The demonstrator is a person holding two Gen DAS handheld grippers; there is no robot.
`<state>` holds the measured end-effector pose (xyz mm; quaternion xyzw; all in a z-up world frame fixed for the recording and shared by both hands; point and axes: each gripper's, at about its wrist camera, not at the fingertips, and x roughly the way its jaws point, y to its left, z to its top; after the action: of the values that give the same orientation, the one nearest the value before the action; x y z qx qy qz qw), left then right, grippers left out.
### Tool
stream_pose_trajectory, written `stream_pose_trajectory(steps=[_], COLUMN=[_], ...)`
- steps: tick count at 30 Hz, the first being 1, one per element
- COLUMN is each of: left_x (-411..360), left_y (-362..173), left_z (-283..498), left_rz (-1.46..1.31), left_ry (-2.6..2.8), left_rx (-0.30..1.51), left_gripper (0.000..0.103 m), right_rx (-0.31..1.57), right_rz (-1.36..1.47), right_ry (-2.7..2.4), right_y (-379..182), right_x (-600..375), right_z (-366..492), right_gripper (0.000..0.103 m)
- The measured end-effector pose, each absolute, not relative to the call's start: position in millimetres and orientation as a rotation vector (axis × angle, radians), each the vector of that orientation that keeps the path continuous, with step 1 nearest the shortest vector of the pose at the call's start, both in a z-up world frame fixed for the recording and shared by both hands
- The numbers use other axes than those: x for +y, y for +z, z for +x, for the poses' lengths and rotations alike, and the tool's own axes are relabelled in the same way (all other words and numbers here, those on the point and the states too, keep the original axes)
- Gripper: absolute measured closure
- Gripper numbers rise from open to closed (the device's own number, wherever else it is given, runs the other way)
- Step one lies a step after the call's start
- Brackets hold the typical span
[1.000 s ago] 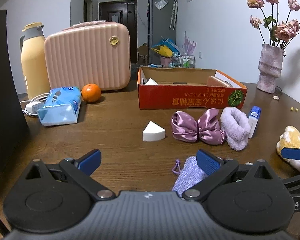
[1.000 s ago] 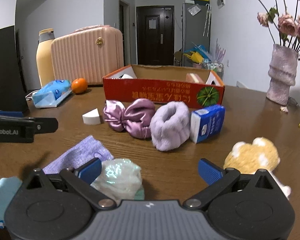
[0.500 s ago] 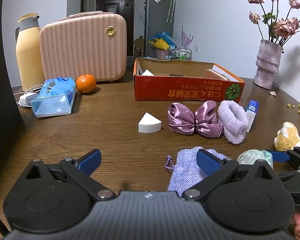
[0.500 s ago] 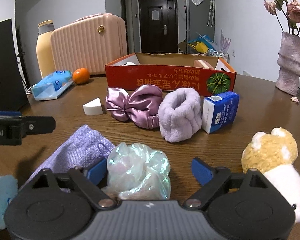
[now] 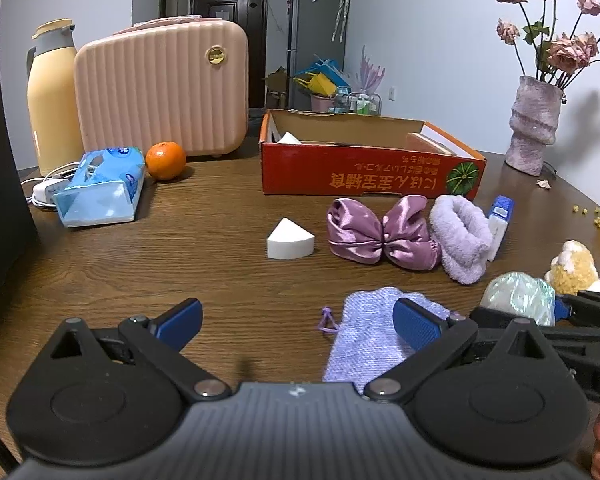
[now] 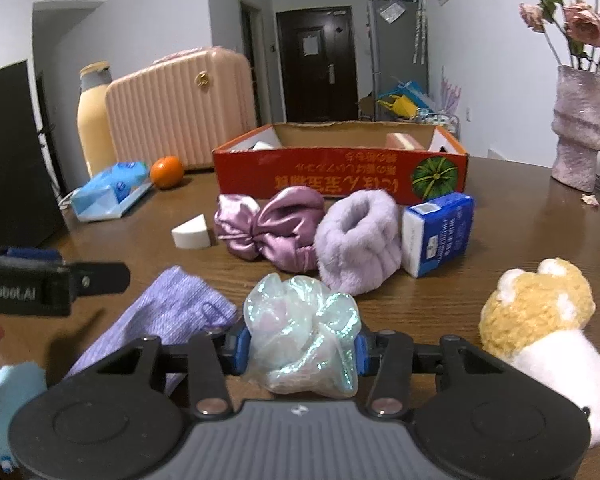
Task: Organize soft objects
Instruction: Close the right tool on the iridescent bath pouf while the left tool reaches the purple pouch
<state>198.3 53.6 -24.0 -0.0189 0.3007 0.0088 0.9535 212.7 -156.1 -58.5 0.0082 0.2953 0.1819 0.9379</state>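
My right gripper (image 6: pixel 302 350) is clamped on the iridescent organza scrunchie (image 6: pixel 302 340), which sits near the table's front edge, between the lilac knit pouch (image 6: pixel 168 320) and the yellow plush toy (image 6: pixel 540 312); my left gripper (image 5: pixel 296 318) is spread wide and holds nothing, hovering low over the table (image 5: pixel 200 248) with one finger (image 5: pixel 414 322) above the pouch.

Risk, as I judge it: the scrunchie is loose, slippery fabric; the pads pinch only its middle, so a fast lift could let it slide out or sag and drag across the pouch; a low carry toward the red cardboard box (image 6: pixel 340 176) at the table's far side could also knock the satin bow scrunchie (image 6: pixel 272 228), the fluffy lilac scrunchie (image 6: pixel 360 240) or the blue carton (image 6: pixel 440 236) standing in the path.

View differences: only the right wrist view shows both pads pressed into the scrunchie; the left wrist view shows merely its top beyond my right gripper, but gives the clearer view of the white wedge sponge (image 5: pixel 290 234) and the pouch's drawstring (image 5: pixel 328 320).
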Motion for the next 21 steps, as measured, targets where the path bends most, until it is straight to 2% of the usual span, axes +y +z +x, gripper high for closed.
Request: stream_pose_trajectory(steps=[21], left_x=[5.4], left_y=[-47.6], left_z=[207.3], left_rz=[0.031], left_ry=[-0.061], left_rx=[0.712], left_gripper=[0.0], right_rx=[0.538], right_rz=[0.078], right_ry=[0.296], right_y=[-51.5], right_x=[-188.9], right_z=[210.6], right_gripper=[0.056])
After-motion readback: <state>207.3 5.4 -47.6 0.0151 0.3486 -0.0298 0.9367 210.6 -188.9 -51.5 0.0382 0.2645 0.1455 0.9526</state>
